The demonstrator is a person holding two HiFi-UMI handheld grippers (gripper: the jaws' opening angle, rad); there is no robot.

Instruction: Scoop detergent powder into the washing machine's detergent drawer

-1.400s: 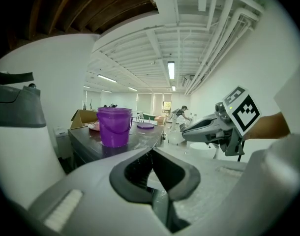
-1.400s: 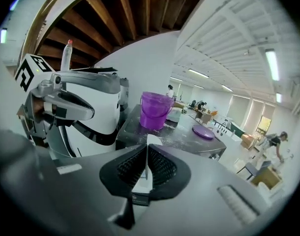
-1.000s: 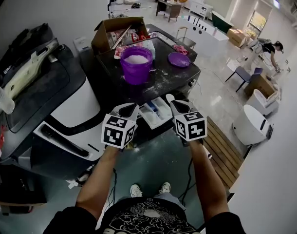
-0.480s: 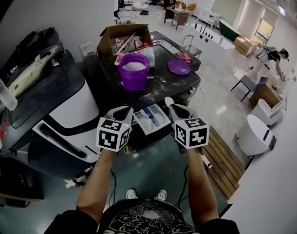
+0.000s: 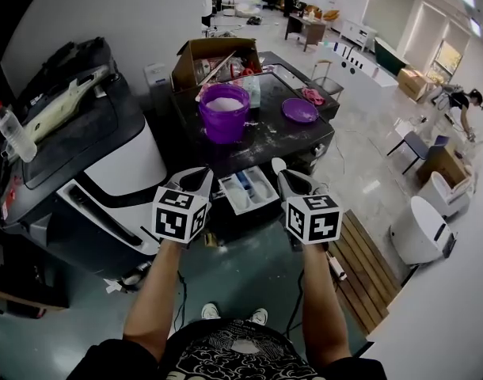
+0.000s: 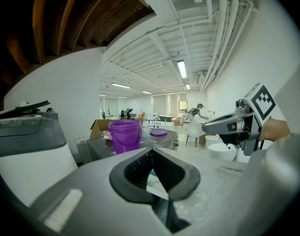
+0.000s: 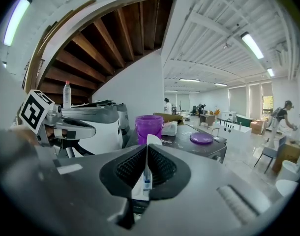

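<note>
Fingers of the left gripper together, nothing held. Fingers of the right gripper likewise together, empty. Detergent drawer stands open between and just beyond both grippers. Farther, on the dark counter: purple bucket of white powder, purple lid to its right.

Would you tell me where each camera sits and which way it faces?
Head view: on the head, steeply down at the drawer; forearms, left gripper and right gripper show.
Left gripper view: on that gripper, along its shut jaws toward the purple bucket; right gripper shows.
Right gripper view: likewise; left gripper shows.
All three share the bucket.
</note>
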